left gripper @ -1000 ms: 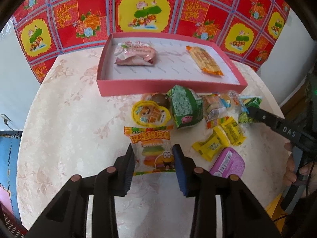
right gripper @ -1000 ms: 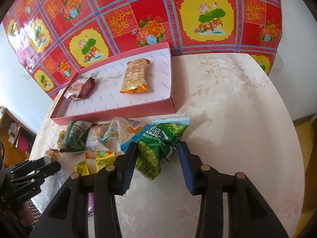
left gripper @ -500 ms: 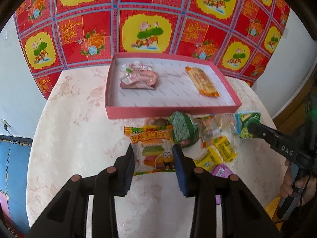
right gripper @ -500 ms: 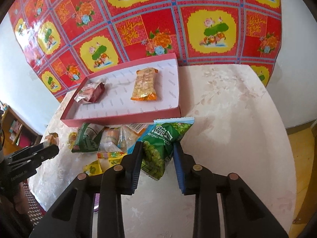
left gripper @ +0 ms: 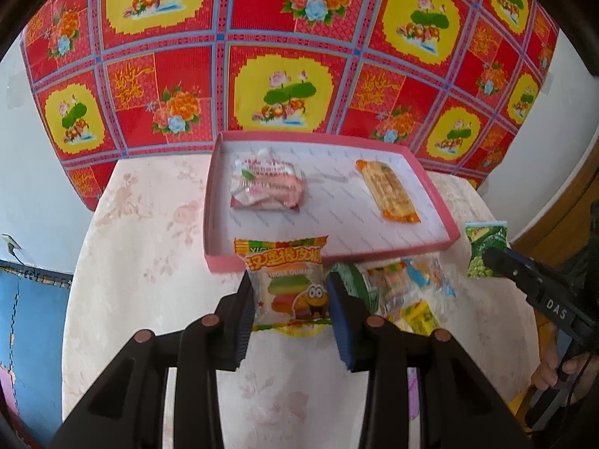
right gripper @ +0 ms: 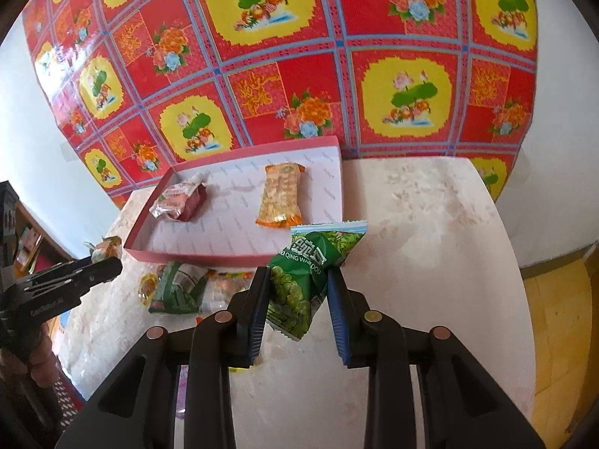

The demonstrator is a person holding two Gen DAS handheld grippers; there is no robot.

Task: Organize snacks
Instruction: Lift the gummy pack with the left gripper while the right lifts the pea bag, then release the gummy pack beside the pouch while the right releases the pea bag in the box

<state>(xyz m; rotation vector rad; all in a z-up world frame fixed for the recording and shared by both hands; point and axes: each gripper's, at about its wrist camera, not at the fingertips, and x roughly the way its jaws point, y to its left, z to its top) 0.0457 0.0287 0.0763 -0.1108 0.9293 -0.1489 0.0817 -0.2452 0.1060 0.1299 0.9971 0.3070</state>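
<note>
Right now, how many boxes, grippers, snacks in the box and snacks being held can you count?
Boxes: 1, the pink box
Grippers: 2, left gripper and right gripper, whose jaws have just been closing
Snacks in the box: 2, pink pack and orange pack
Snacks held: 2, gummy pack and pea bag
Total: 7

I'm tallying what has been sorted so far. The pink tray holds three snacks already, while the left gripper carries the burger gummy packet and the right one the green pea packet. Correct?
Not quite: the pink tray holds two snacks, the pink-and-white wrapped snack and the orange bar, as the left wrist view shows. The left gripper does carry the burger gummy packet, the right gripper the green pea packet.
</note>
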